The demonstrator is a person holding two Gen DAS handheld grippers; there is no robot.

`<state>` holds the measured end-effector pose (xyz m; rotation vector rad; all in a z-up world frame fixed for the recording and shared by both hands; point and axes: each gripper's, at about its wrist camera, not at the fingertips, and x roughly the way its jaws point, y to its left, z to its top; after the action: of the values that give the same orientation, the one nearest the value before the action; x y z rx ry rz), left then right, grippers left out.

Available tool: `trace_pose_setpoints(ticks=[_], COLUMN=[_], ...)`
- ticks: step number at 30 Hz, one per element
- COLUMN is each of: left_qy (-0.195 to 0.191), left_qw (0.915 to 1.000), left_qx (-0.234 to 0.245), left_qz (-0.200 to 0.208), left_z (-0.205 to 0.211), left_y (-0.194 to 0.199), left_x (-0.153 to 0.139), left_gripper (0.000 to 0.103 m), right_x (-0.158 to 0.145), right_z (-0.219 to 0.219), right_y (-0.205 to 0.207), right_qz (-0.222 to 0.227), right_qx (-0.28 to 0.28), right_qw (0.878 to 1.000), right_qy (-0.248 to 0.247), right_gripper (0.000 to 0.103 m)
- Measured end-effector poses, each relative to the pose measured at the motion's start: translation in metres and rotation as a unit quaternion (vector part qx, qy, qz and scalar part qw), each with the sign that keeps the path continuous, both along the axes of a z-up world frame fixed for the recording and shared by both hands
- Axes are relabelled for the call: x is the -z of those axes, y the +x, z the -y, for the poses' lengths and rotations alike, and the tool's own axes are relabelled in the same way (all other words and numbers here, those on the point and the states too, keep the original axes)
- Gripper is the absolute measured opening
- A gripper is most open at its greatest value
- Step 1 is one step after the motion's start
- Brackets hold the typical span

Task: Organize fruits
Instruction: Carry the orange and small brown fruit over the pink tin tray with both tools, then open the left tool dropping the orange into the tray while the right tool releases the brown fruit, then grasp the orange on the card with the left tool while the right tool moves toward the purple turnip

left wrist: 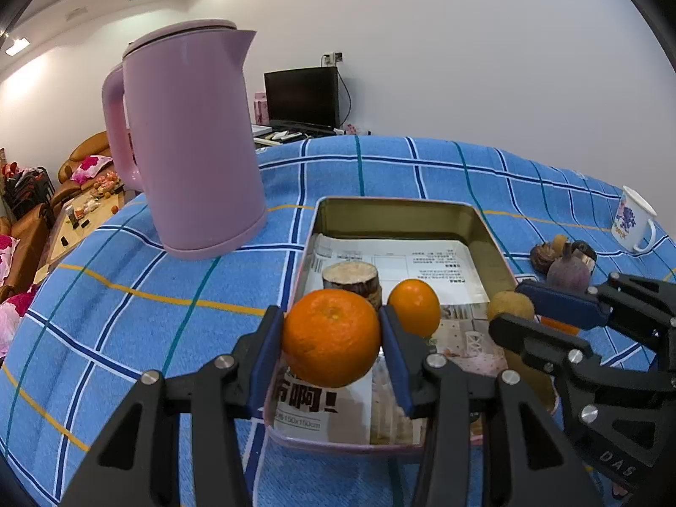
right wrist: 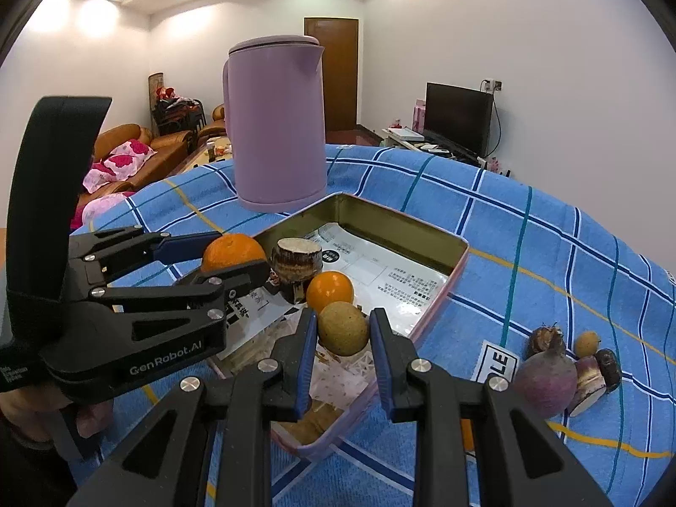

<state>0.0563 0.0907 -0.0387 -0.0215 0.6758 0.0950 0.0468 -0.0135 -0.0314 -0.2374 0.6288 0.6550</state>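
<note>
A kettle stands behind-left of the tin, which holds an orange.

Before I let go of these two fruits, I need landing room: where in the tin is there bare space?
The far half of the tin, paper-lined up to its back wall, is free. The near half is crowded: cut stump, small orange, the big orange in the left tongs and the tan fruit in the right tongs.
</note>
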Motion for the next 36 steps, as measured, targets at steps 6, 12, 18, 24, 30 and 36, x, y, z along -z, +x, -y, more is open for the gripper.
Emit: trace_pose_setpoints(ticks=[6,12,18,24,30,36], left_qy=[0.002,-0.004,0.004,-0.009,-0.006,0.006], left_qw=[1.0,0.9999,0.9993,0.9987,0.9977,0.9952], left_qx=[0.004,0.011,0.008,0.024,0.059,0.095], left_qz=[-0.002,0.005,0.035,0.044,0.032,0.023], left_z=[0.0,0.003,0.01,0.028,0.072,0.121], left_y=[0.0,-0.003,-0.014,-0.017,-0.011,-0.007], left_x=[0.0,-0.004,-0.022,-0.03,-0.026,-0.021], left_gripper=[0.048,0.053,0.076,0.076,0.076,0.076], right_x=[0.002,0.004,-0.001,-0.01,-0.012,-0.007], right_z=[-0.002,-0.004,0.003,0.053,0.123,0.165], right_y=[0.0,0.001,-0.009,-0.021,-0.019,-0.017], right_qz=[-0.001,-0.005,0.011,0.022,0.019,0.017], right_qx=[-0.003,-0.006,-0.002,0.034,0.108,0.152], right_qw=[1.0,1.0,1.0,0.999,0.994,0.988], right_qy=[-0.004,-0.009,-0.017,-0.018,-0.012,0.0], right_gripper=[0.027,0.033,0.045,0.045,0.046,0.046])
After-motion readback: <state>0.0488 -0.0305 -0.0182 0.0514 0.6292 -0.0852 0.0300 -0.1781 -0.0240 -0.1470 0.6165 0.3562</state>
